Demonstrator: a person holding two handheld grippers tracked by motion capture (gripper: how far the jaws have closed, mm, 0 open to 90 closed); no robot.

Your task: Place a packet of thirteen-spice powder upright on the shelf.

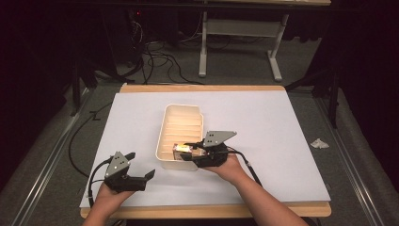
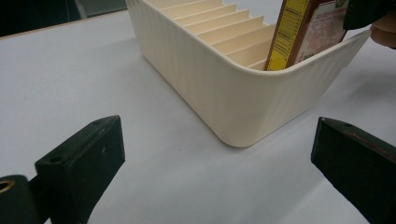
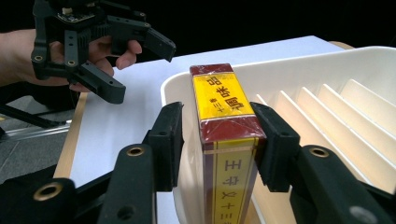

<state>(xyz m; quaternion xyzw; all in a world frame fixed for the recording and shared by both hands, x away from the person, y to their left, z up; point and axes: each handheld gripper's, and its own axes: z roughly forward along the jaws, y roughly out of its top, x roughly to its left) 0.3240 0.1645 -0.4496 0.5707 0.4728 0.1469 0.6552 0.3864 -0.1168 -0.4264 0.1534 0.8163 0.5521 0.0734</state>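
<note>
Fingers of the right gripper [image 3: 217, 142] stand on either side of an upright red-and-yellow box [image 3: 227, 140], the left-hand pad clearly off the box with a gap showing and the right-hand pad just beside its side (whether that pad touches cannot be told); the jaws are slightly parted and do not clamp it. Fingers of the left gripper [image 2: 219, 168] are spread wide apart over bare white sheet, with nothing between them. White sheet [image 1: 282, 141] covers nearly the whole wooden table [image 1: 202, 88], whose edge shows as a strip along the far and near sides. Cream ribbed tray [image 1: 163, 136], divided by thin cross partitions into narrow slots, lies near the middle of the sheet with its long side running from the near edge toward the far edge. Box stands in the slot at the tray's near end, against its near wall, and rises above the rim. Right gripper [image 1: 201, 151] reaches over the tray's near right corner; left gripper [image 1: 141, 176] hovers near the sheet's near left corner, just beside the tray and apart from it.
</note>
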